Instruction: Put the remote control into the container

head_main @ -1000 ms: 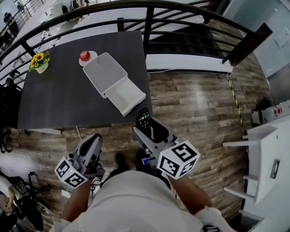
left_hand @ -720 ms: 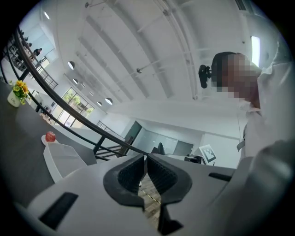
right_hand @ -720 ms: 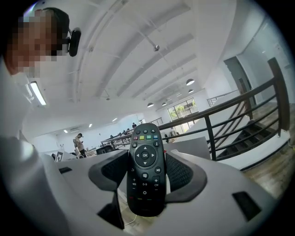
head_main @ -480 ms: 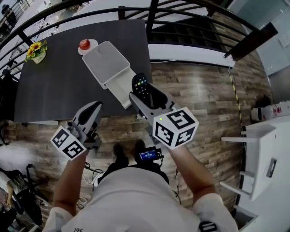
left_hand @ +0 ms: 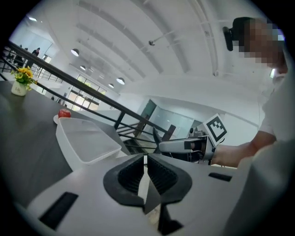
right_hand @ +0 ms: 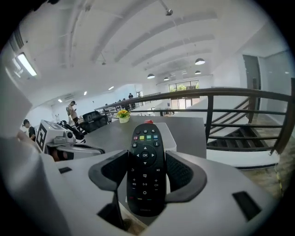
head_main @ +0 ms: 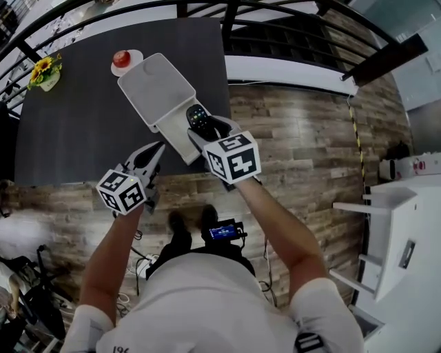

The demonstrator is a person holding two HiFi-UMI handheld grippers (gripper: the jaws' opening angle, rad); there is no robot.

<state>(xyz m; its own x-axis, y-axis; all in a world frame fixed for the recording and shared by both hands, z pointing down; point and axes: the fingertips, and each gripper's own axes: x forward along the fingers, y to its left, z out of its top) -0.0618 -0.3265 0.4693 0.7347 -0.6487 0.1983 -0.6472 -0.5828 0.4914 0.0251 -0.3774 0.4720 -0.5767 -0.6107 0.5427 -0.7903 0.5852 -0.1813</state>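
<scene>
A black remote control (head_main: pixel 198 116) (right_hand: pixel 144 152) with coloured buttons stands lengthwise between the jaws of my right gripper (head_main: pixel 200 128) (right_hand: pixel 145 177), which is shut on it. It hovers over the near, lower section (head_main: pixel 176 134) of the white container (head_main: pixel 153 84) at the dark table's front right corner. The container's deep part looks empty and also shows in the left gripper view (left_hand: pixel 87 143). My left gripper (head_main: pixel 150 160) (left_hand: pixel 145 173) is shut on nothing, just off the table's front edge, left of the right one.
A red apple (head_main: pixel 122 58) on a white saucer sits behind the container. A small pot of yellow flowers (head_main: pixel 40 70) stands at the far left of the dark table (head_main: pixel 76 124). A black railing (head_main: pixel 289 15) runs behind; wood floor lies on the right.
My right gripper has carried the remote forward from above the floor to above the container's near section. The left gripper has also moved forward to the table's front edge.
</scene>
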